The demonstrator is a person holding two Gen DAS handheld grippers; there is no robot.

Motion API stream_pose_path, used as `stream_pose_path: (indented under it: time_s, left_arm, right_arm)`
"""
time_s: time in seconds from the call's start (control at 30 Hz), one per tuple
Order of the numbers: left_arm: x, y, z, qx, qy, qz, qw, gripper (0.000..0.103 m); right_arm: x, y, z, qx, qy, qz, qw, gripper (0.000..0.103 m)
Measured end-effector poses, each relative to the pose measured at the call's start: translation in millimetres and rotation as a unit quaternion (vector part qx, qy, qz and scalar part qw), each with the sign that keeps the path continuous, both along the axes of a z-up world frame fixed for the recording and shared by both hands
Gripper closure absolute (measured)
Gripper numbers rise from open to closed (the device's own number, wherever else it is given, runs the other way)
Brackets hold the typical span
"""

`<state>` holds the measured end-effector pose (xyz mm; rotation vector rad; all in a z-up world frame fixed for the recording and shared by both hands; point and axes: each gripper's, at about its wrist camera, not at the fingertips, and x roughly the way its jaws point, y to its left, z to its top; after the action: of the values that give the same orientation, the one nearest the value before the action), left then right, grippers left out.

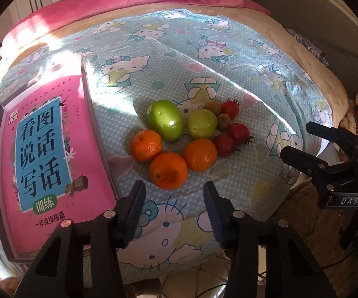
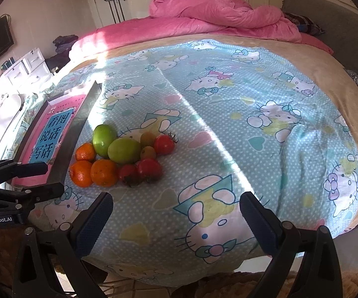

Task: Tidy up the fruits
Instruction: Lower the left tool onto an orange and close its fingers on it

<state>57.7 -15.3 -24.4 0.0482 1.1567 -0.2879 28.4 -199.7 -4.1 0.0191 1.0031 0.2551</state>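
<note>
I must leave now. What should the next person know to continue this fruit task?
Left gripper: fingers apart, holding nothing, above the sheet near the fruit.
Right gripper: open wide, empty.
Fruit lies in one mixed pile on the bed sheet: three oranges, two green fruits, three tomatoes, two small brown fruits.
Tray with pink book beside the pile holds no fruit.
Done: nothing. Left: all sorting.

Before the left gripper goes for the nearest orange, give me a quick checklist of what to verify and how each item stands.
1. Left gripper empty, jaws apart: ok.
2. Gap wide enough for the nearest orange: cannot tell; it looks about as wide as the fruit.
3. Path to that orange free: ok.
4. Neighbours clear of the pads: not ok; two more oranges touch or nearly touch it.
5. Right gripper out of the way: ok, open, off to the side.
6. Tray within reach: ok, beside the pile.
</note>
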Motion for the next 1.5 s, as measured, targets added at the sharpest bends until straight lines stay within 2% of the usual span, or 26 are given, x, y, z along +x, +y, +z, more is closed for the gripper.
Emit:
stream_pose_path:
  time_s: [0.27,0.63,0.8,0.9,1.03,1.13,1.23,1.5]
  left_arm:
    - [11.3,-2.4,-15.6,0.007,0.029,-0.008,0.9995,0.058]
    - [26.7,-11.0,-29.6,0.022,0.038,-0.010,0.9990,0.058]
    - [33.1,-12.7,-33.5,0.028,0.038,-0.011,0.9988,0.058]
    - [34.5,-17.5,-36.2,0.044,0.034,-0.020,0.9983,0.058]
    - [38.9,-17.0,-40.5,0.036,0.044,-0.019,0.9982,0.059]
    - [40.2,-15.5,-48.0,0.032,0.057,-0.017,0.9977,0.059]
    - [39.8,-19.5,-49.6,0.042,0.051,-0.020,0.9976,0.059]
    - [40.1,-20.0,-51.4,0.038,0.043,-0.018,0.9982,0.060]
  right_arm:
    - [26.2,12.1,-1.9,-0.033,0.004,0.036,0.999,0.000]
    - [29.9,19.7,-19.2,-0.020,0.025,0.042,0.999,0.001]
    - [36.5,17.1,-25.8,-0.018,0.035,0.031,0.999,0.013]
    - [41.6,18.4,-30.3,-0.007,0.046,0.034,0.998,0.025]
    - [47.4,23.9,-37.6,0.000,0.060,0.043,0.997,0.041]
    - [50.3,26.8,-41.3,0.003,0.066,0.047,0.997,0.043]
    - [53.0,30.1,-42.9,0.008,0.070,0.052,0.996,0.045]
    - [60.9,30.3,-47.4,0.029,0.079,0.053,0.995,0.057]
